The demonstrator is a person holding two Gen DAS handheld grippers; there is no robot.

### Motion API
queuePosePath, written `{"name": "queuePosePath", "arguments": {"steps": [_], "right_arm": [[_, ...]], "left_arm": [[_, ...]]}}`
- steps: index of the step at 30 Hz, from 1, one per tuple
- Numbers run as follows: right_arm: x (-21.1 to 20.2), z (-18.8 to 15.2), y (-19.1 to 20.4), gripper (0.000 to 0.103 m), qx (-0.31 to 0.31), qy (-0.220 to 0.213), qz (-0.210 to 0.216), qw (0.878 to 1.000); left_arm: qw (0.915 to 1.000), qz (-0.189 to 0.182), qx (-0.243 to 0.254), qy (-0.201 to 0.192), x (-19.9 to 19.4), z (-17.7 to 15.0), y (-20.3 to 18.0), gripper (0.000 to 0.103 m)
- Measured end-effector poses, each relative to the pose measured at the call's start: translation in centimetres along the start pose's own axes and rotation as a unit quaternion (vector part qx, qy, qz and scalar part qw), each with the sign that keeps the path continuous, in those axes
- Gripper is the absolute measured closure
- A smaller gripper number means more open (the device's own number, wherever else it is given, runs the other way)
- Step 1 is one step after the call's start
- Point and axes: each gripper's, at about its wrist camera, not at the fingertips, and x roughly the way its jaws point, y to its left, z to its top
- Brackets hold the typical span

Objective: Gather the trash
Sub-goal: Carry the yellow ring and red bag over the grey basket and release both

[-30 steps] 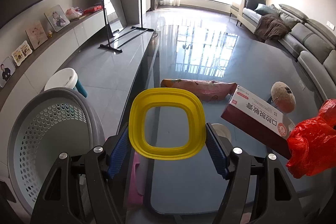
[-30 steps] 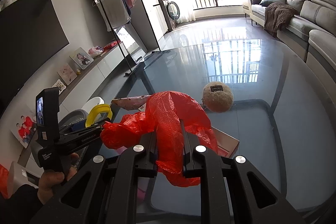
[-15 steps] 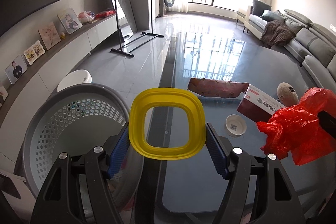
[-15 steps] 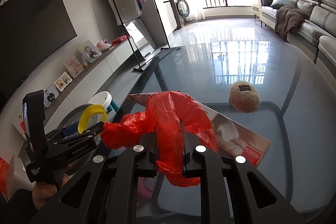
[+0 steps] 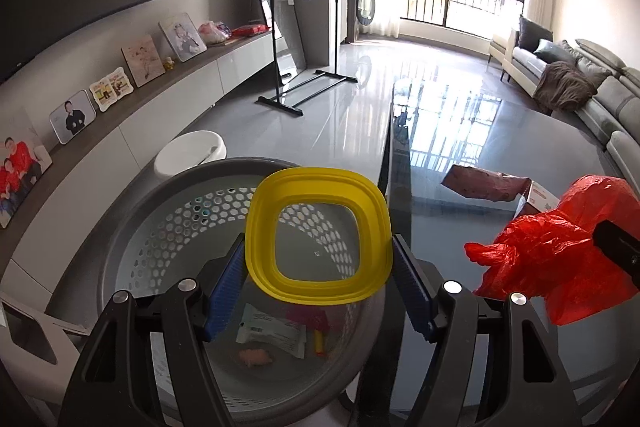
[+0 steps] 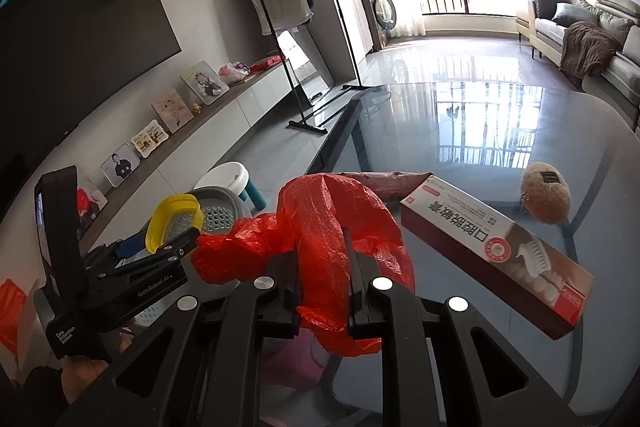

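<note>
Blue pads of the left gripper clamp a yellow lid by its edges, held flat above the grey perforated basket with scraps at its bottom. Beside it, the right gripper pinches a crumpled red plastic bag over the glass table, where a toothpaste box, a brown pouch and a fuzzy ball lie.

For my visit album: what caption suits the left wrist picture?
Left gripper holds a yellow lid over the grey basket while a red bag waits alongside.
</note>
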Motion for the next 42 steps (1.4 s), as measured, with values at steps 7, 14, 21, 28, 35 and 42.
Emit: {"name": "queuePosePath", "arguments": {"steps": [7, 14, 21, 28, 35, 42], "right_arm": [[2.1, 0.4, 2.6, 0.088, -0.002, 0.008, 0.024, 1.000], [4.2, 0.4, 6.3, 0.088, -0.026, 0.016, 0.051, 0.998], [7.3, 0.4, 9.6, 0.088, -0.053, 0.038, 0.073, 0.995], [10.4, 0.7, 11.4, 0.088, -0.067, 0.064, 0.096, 0.991], [12.8, 1.7, 13.2, 0.088, -0.089, 0.074, 0.113, 0.987], [15.7, 1.4, 14.0, 0.087, -0.106, 0.105, 0.121, 0.981]], "left_arm": [[0.9996, 0.025, -0.011, 0.002, -0.1, -0.1, 2.7, 0.035], [0.9986, 0.053, -0.009, 0.004, -0.6, -0.6, 5.2, 0.035], [0.9966, 0.082, -0.002, 0.008, -0.6, -1.2, 7.4, 0.035], [0.9951, 0.092, -0.025, 0.023, 0.3, -1.5, 9.6, 0.035], [0.9931, 0.104, -0.038, 0.040, 1.5, -1.6, 10.8, 0.035], [0.9908, 0.094, -0.075, 0.063, 2.7, -2.0, 12.5, 0.035]]}}
